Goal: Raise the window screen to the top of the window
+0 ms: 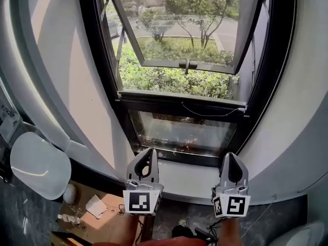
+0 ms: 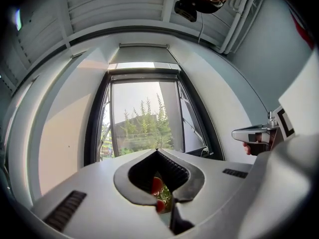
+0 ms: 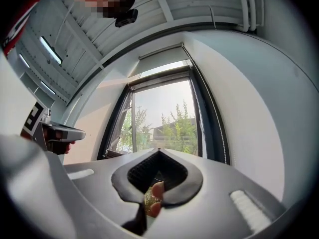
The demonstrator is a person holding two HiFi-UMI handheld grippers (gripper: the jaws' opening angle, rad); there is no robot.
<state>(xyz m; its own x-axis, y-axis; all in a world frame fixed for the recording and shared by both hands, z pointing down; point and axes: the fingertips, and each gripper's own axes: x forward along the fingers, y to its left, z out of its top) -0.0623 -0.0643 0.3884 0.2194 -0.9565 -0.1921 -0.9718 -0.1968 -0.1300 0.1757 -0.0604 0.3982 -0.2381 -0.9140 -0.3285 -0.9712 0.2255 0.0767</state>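
The black-framed window [image 1: 105, 76] fills the head view, with an open sash [image 1: 187, 63] swung outward over green bushes. A thin pale rail [image 1: 179, 98] with white end caps crosses the frame at mid height, and a thin cord [image 1: 210, 115] hangs under it. I cannot make out any mesh above it. A pale housing [image 2: 143, 48] sits over the window's top. My left gripper [image 1: 148, 151] and right gripper [image 1: 231, 156] are side by side below the lower glass pane [image 1: 182, 132]. They point at the window, apart from it. Both are shut and hold nothing.
A white sill [image 1: 189, 181] runs under the window between curved white walls. On the dark floor at lower left are a cardboard sheet [image 1: 105, 214] with small items and a white rounded object [image 1: 38, 164]. Each gripper view shows the other gripper [image 2: 254, 133] [image 3: 62, 132] alongside.
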